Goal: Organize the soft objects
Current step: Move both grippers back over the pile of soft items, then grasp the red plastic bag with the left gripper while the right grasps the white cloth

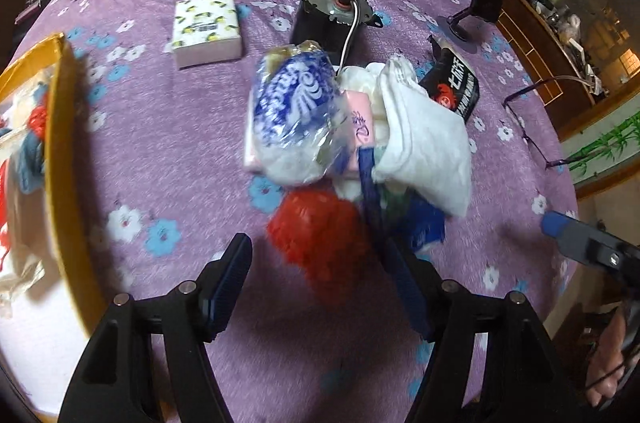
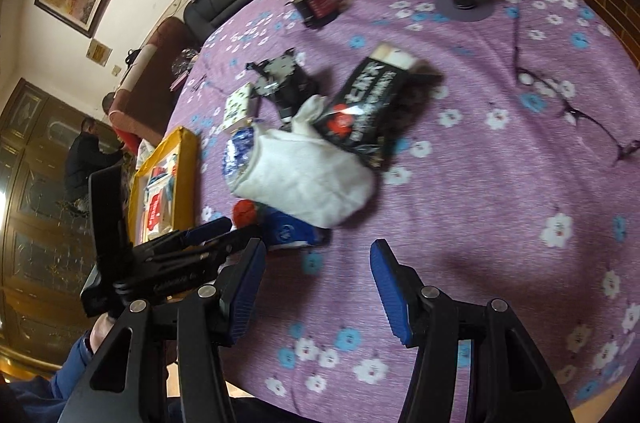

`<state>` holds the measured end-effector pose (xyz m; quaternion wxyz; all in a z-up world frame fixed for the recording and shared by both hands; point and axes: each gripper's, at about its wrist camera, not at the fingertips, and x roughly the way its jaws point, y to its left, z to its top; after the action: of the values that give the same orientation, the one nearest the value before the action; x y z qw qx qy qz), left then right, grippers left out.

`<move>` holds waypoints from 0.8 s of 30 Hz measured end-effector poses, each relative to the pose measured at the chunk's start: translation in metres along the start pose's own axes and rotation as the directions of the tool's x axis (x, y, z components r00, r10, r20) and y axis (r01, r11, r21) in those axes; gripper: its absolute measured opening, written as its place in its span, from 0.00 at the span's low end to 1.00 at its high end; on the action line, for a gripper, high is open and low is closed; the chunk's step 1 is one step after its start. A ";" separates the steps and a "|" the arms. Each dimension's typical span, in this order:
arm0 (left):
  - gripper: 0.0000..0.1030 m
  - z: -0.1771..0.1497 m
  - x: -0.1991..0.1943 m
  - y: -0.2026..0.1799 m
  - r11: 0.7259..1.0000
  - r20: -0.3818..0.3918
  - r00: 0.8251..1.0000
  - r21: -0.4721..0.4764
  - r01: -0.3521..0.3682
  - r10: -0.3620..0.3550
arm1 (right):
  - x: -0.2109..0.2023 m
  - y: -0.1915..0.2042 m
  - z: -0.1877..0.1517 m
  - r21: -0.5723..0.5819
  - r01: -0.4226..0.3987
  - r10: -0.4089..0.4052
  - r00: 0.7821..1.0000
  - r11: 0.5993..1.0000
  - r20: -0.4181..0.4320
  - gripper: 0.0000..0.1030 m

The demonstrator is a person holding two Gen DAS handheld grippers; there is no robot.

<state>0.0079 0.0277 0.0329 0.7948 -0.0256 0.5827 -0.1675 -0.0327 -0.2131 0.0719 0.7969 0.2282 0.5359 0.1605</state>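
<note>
Bare purple worktop (image 2: 500, 231) right under and ahead of the right gripper's fingers (image 2: 390, 287) — easy lane. Left gripper's fingers (image 1: 232, 275) face the soft pile (image 1: 340, 127); yellow box (image 1: 64, 163) crowds their left side.

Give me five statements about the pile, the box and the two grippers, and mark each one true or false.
1. The left gripper is closed on the red pompom. False: its jaws stand apart, and the pompom lies ahead between the tips, unclamped.
2. The white sock lies partly over the black snack bag. False: the bag's end overlaps the sock.
3. The yellow box already holds items. True.
4. The right gripper is empty. True.
5. The eyeglasses lie inside the yellow box. False: they lie on the purple tablecloth.
</note>
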 end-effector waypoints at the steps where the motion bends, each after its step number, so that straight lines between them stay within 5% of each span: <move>1: 0.63 0.001 0.004 -0.002 1.000 0.000 1.000 0.004 -0.007 0.007 | -0.003 -0.003 0.000 0.002 0.006 -0.006 1.000 1.000 0.001 0.57; 8: 0.37 0.004 0.004 -0.012 0.999 0.036 0.999 0.051 0.010 -0.012 | 0.000 -0.008 0.008 -0.013 0.006 -0.006 1.000 1.000 -0.004 0.57; 12: 0.36 -0.006 -0.004 -0.009 0.998 0.037 0.999 0.069 0.000 -0.003 | 0.018 0.001 0.018 -0.034 -0.012 0.012 1.000 0.999 -0.015 0.58; 17: 0.35 -0.019 -0.022 0.005 0.997 0.053 0.998 0.069 -0.029 0.025 | 0.043 0.011 0.029 -0.025 -0.027 0.027 1.000 0.999 -0.012 0.75; 24: 0.35 -0.028 -0.040 0.018 0.996 0.076 0.996 0.064 -0.057 0.052 | 0.088 0.024 0.033 -0.062 0.099 -0.103 0.993 0.993 -0.064 0.74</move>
<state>-0.0244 0.0603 0.0562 0.8205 0.0105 0.5475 -0.1640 0.0308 -0.1556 0.0266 0.7919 0.1718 0.5683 0.1432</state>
